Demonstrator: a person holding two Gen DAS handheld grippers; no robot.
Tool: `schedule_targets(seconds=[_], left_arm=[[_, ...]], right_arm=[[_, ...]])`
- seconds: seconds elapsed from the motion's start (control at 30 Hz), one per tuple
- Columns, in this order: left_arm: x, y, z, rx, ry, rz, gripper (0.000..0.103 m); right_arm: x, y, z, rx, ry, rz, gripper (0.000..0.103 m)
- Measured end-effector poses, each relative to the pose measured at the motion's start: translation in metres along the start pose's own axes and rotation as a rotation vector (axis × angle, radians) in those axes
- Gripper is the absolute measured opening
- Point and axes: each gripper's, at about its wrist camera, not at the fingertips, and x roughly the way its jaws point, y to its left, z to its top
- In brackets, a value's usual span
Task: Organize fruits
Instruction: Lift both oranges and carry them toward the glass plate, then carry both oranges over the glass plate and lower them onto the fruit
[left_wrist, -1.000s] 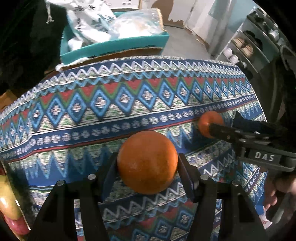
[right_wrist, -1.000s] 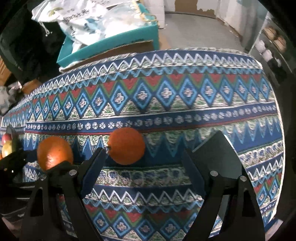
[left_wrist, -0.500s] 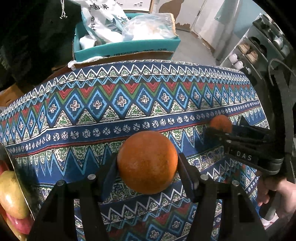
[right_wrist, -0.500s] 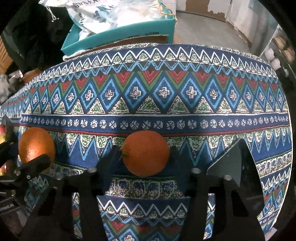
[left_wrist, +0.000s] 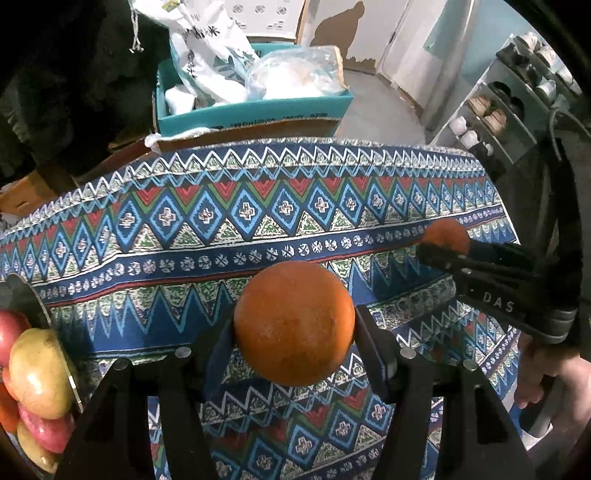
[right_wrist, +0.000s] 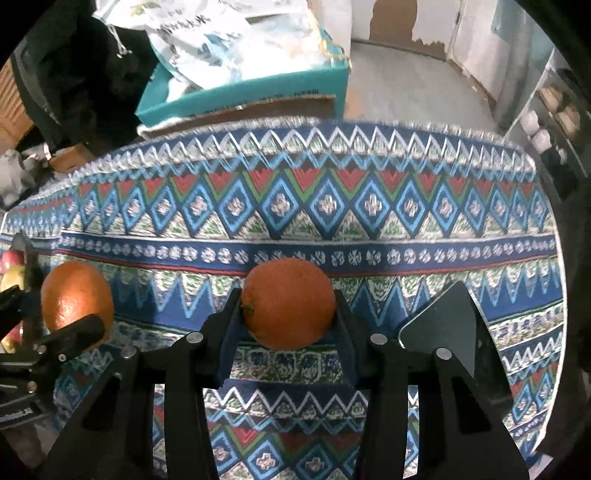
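Note:
My left gripper (left_wrist: 294, 326) is shut on an orange (left_wrist: 294, 323) and holds it above the patterned tablecloth (left_wrist: 258, 214). My right gripper (right_wrist: 288, 314) is shut on a second orange (right_wrist: 288, 303), which sits low against the cloth. Each view shows the other gripper: the right gripper and its orange (left_wrist: 446, 236) are at the right of the left wrist view, and the left gripper's orange (right_wrist: 75, 295) is at the left of the right wrist view. A bowl (left_wrist: 55, 321) with several apples (left_wrist: 37, 373) stands at the far left.
A teal box (left_wrist: 255, 110) full of white bags stands behind the table's far edge. A shelf (left_wrist: 517, 88) with small items is at the back right. My hand (left_wrist: 554, 380) holds the right gripper at the table's right side.
My right gripper moved onto the second orange and shut on it. My left gripper kept its orange and shifted left, bringing the apple bowl further into view.

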Motion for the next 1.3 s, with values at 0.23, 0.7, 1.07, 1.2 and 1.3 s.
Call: schedule_targets(seconds=[0.23,0.7,1.07,1.2,1.3], left_arm=[[-0.031,0.002,-0.004,0.003,-0.047,0.009,0.064],[-0.101,0.004,-0.01,0.016,-0.151,0.008,0.064],[-0.154,0.001,-0.019,0.04,-0.237,0.001,0.064],[-0.17,0.005,-0.028,0.043,-0.268,0.003,0.064],[-0.18,0.013,-0.031,0.034,-0.28,0.004,0.064]], right_arm=[[-0.038,0.013,0.01,-0.032,-0.065,0.003,0.045],[-0.114,0.038,0.006,-0.079,-0.186,-0.002,0.045],[-0.163,0.064,0.0,-0.116,-0.273,0.004,0.045],[-0.173,0.073,-0.003,-0.133,-0.29,0.015,0.045],[-0.18,0.082,-0.004,-0.144,-0.303,0.027,0.045]])
